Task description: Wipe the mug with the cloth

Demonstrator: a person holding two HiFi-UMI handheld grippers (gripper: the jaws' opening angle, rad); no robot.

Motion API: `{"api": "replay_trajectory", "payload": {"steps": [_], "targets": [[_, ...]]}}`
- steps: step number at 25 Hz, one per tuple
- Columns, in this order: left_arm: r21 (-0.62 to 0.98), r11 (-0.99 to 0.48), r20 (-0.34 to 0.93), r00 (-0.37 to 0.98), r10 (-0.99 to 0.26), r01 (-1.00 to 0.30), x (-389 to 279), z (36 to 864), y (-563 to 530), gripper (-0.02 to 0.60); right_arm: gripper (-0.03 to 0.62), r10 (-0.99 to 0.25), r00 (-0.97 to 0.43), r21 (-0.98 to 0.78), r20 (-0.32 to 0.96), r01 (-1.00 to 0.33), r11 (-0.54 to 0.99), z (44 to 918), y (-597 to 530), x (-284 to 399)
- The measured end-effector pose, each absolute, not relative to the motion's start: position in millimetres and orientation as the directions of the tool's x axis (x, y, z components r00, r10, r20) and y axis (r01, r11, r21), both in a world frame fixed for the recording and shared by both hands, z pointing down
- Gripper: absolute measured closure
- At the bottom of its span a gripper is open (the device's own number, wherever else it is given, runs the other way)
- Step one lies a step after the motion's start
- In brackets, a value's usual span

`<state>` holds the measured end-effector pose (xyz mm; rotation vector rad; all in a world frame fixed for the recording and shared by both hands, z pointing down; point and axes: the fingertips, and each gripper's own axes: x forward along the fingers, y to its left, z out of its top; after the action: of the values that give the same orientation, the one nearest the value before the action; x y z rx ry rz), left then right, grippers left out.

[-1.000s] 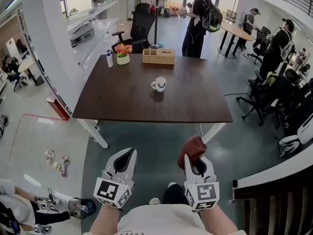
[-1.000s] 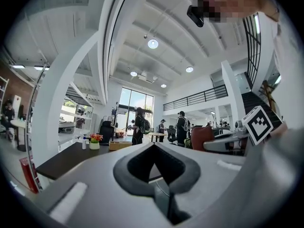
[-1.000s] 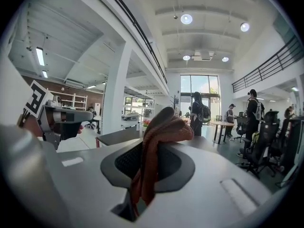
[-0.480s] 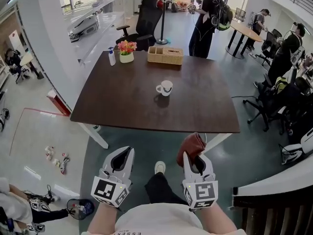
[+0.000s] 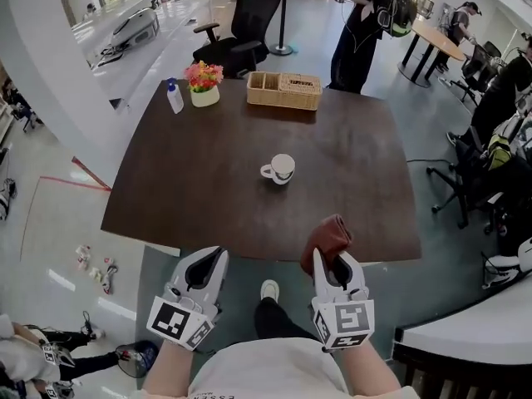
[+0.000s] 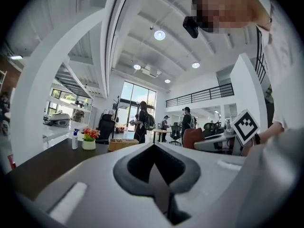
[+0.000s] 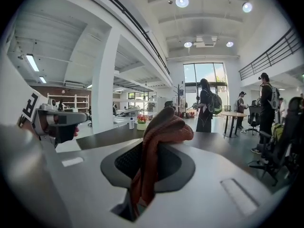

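A white mug (image 5: 278,169) stands near the middle of the dark wooden table (image 5: 183,189), its handle to the left. My right gripper (image 5: 334,258) hovers at the table's near edge, shut on a reddish-brown cloth (image 5: 326,242) that bunches over its jaws; the cloth (image 7: 156,141) fills the middle of the right gripper view. My left gripper (image 5: 204,266) is held off the table's near edge, shut and empty, with its jaws (image 6: 156,175) closed together. Both grippers are well short of the mug.
At the table's far side stand a wicker basket (image 5: 283,90), a flower pot (image 5: 203,83) and a spray bottle (image 5: 174,96). A black office chair (image 5: 248,23) is behind the table. People stand and sit at the back right. My foot (image 5: 268,290) shows below.
I have walked closer to the table: it and the mug now sit nearer and larger in the head view. Both grippers keep their pose, the cloth still held.
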<state>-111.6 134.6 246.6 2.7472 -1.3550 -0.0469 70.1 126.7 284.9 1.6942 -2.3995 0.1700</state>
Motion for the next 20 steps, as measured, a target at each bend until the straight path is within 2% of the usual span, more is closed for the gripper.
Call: {"api": "replay_trajectory", "payload": {"steps": [4, 12, 20], "targets": [[0.084, -0.604, 0.023, 0.607, -0.794, -0.793, -97, 263, 73, 0.581, 0.511, -0.899, -0.36, 0.029, 0.25, -0.925, 0.379, 301, 64, 74], [0.075, -0.641, 0.141, 0.645, -0.751, -0.764, -80, 308, 9, 0.581, 0.51, -0.851, -0.426, 0.004, 0.307, -0.894, 0.449, 332, -11, 57], [0.095, -0.623, 0.19, 0.629, -0.754, -0.776, -87, 352, -60, 0.581, 0.51, -0.822, -0.413, -0.024, 0.391, -0.898, 0.44, 365, -62, 56]]}}
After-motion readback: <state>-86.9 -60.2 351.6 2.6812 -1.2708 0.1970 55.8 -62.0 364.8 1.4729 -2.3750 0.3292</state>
